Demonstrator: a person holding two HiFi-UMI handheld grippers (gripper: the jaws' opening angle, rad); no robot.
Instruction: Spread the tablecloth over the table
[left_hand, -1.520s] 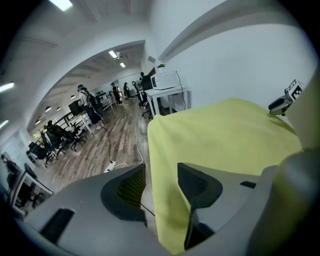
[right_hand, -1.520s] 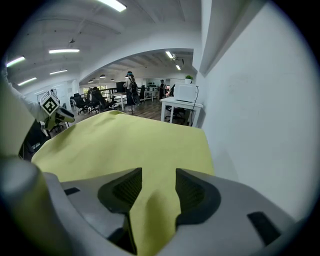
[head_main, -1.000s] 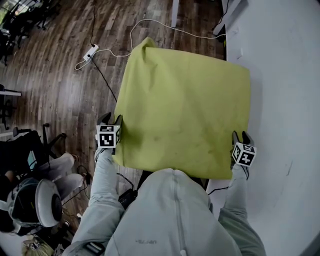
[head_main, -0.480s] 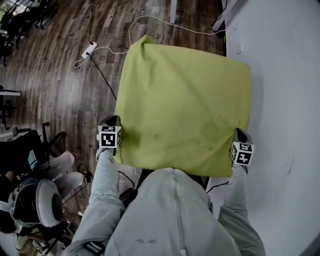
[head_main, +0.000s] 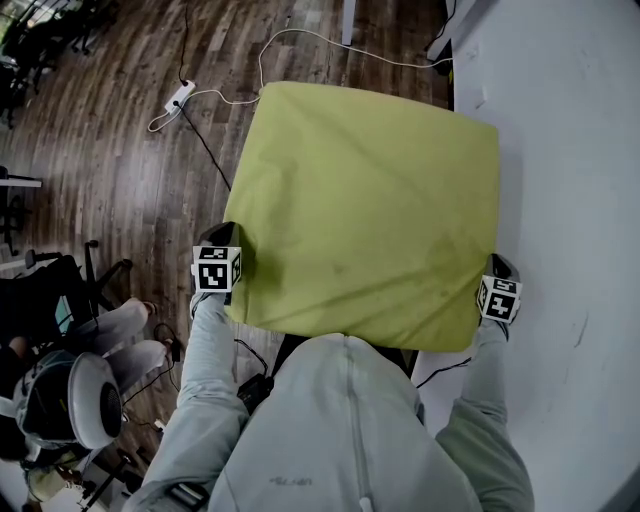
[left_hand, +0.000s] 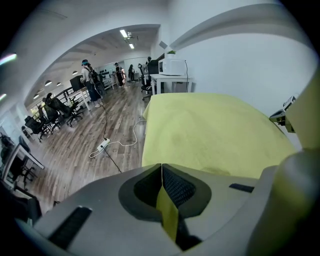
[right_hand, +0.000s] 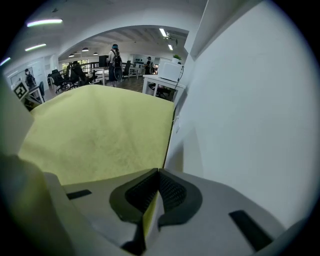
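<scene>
Fingers (left_hand: 181, 189), angled downward, clamp tablecloth (head_main: 370, 200) corners.

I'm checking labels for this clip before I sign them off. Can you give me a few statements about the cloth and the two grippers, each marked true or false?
1. The left gripper is shut on the near edge of the tablecloth. True.
2. The right gripper hangs open with nothing in it. False: its jaws are closed on the tablecloth's near right corner.
3. The tablecloth is dark blue. False: it is yellow-green.
4. A power strip lies on the wooden floor, to the left of the tablecloth in the head view. True.
5. Plates stand on the tablecloth. False: nothing rests on its top.
</scene>
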